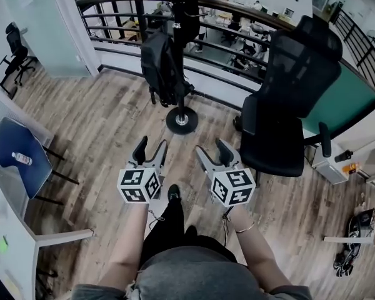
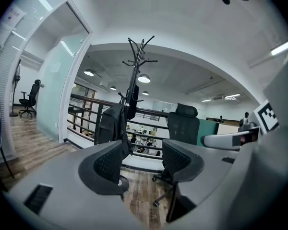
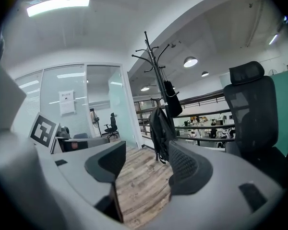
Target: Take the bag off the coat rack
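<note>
Bare wood floor lies open between the left tongs, the right tongs and the coat rack, so the straight way ahead to the black backpack hanging on its pole is free. A black office chair stands just beside the right tongs and near the rack's round base, crowding that side, and the railing closes the space behind the rack. On the left the floor stays clear as far as the blue chair.

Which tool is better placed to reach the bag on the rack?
Probably the left tool: open, and nearly in line with the bag. The right tool stands further aside, by the chair.
</note>
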